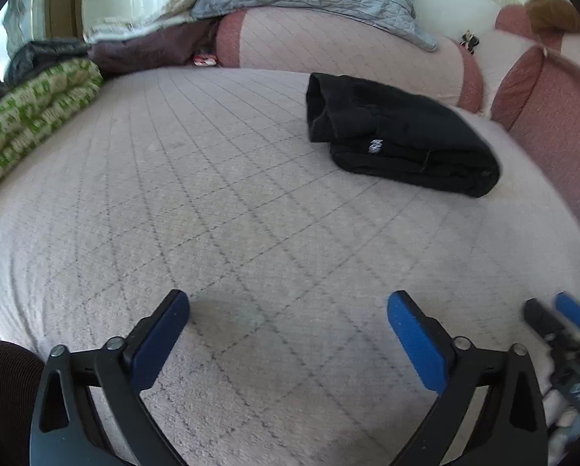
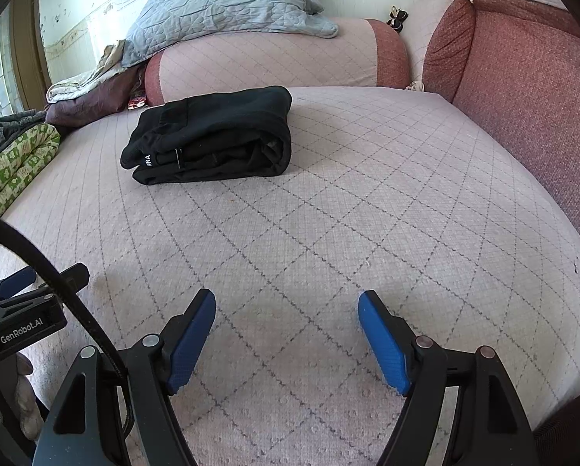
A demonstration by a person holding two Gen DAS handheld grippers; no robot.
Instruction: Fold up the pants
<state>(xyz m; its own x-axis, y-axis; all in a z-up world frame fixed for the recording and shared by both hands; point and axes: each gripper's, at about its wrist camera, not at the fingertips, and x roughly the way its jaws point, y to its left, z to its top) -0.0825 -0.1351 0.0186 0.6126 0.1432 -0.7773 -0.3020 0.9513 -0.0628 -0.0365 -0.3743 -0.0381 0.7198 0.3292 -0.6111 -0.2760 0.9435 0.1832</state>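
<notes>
Black pants (image 1: 398, 136) lie folded into a compact bundle on the pale quilted sofa seat (image 1: 212, 213); they also show in the right wrist view (image 2: 212, 136), at the far left of the seat. My left gripper (image 1: 288, 305) is open and empty, low over the seat's near edge, well short of the pants. My right gripper (image 2: 286, 303) is open and empty too, beside the left one. The right gripper shows at the right edge of the left wrist view (image 1: 558, 318), and the left gripper at the left edge of the right wrist view (image 2: 37, 279).
A green patterned blanket (image 1: 29, 116) and dark clothes lie at the seat's left end. A grey-blue quilt (image 2: 227, 4) is draped over the pink bolster (image 2: 270, 58) behind. Red back cushions (image 2: 523, 97) line the right side. A black cable (image 2: 56, 283) crosses the right wrist view.
</notes>
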